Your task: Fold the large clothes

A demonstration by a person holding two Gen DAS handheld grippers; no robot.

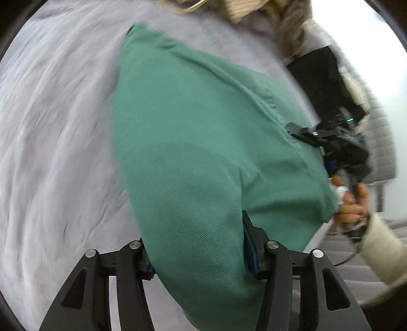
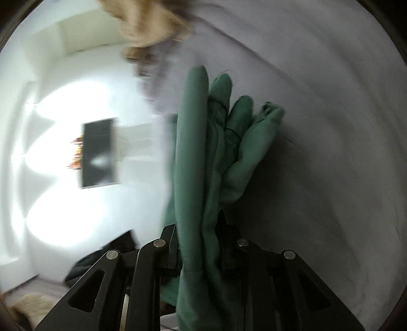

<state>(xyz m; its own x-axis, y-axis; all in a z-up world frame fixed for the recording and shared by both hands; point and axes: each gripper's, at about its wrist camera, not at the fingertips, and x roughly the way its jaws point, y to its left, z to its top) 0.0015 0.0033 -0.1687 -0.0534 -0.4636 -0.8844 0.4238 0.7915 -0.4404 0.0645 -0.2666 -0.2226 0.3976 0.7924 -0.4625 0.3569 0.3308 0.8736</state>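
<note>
Over a pale grey bed sheet (image 1: 56,132), beneath a white wall (image 2: 76,203), both hand-held grippers, left hand-held gripper (image 1: 201,257) and right hand-held gripper (image 1: 302,133), clamp the green garment (image 1: 193,152), the right at 3 o'clock.

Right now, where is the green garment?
The green garment hangs between both grippers above the grey bedsheet: the left gripper clamps one edge, the right gripper pinches bunched folds of it.

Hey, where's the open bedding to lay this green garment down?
Bare grey bedding spreads wide beside the green garment, on the side away from the right gripper. It is crowded where that gripper and the hand hold the cloth's edge, and beside the tan fabric.
</note>
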